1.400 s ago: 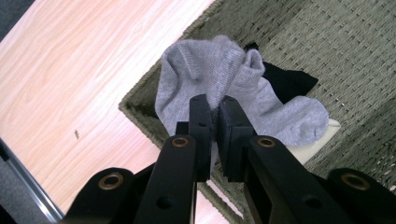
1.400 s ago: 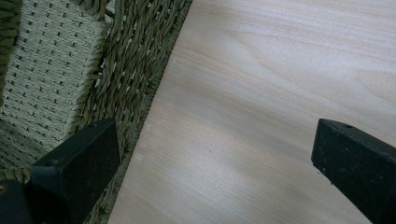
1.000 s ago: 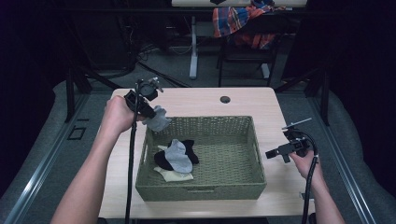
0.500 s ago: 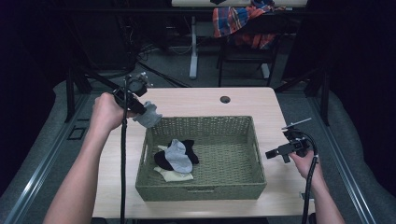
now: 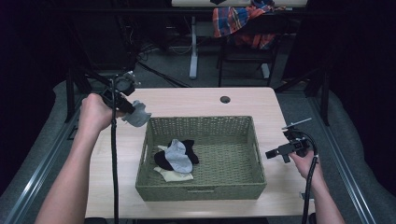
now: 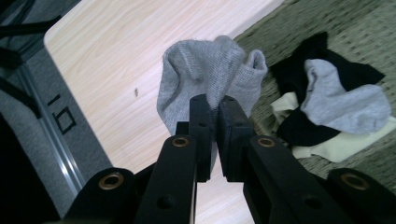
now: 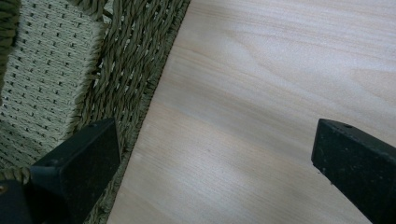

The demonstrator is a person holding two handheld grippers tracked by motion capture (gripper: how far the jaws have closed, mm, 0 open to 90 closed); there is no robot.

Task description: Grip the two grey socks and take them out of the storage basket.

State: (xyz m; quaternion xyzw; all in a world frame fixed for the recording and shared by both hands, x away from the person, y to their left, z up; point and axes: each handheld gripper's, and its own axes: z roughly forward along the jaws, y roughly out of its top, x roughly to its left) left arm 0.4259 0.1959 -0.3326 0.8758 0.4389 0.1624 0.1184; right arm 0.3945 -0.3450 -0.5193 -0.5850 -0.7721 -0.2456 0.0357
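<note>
A: Which step is in hand, do you think?

B: It looks like the removing of socks from the woven basket (image 5: 201,191). The left gripper (image 5: 125,106) has its jaws pressed together on a grey sock (image 6: 210,77), and the sock hangs above the wooden table (image 5: 196,100), just outside the basket's far left corner.

A: And the other one?

B: The right gripper (image 5: 275,153) hovers beside the right wall of the basket with the jaws wide apart and nothing between them.

A: What is left inside?

B: A small pile: another grey sock (image 5: 178,156) on top of a black sock (image 5: 163,161) and a cream one (image 5: 173,175).

A: So the next move?

B: I judge that the left hand must lower the sock to a free part of the table and then open. It should be well apart from the rim, so the sock does not fall back.
</note>
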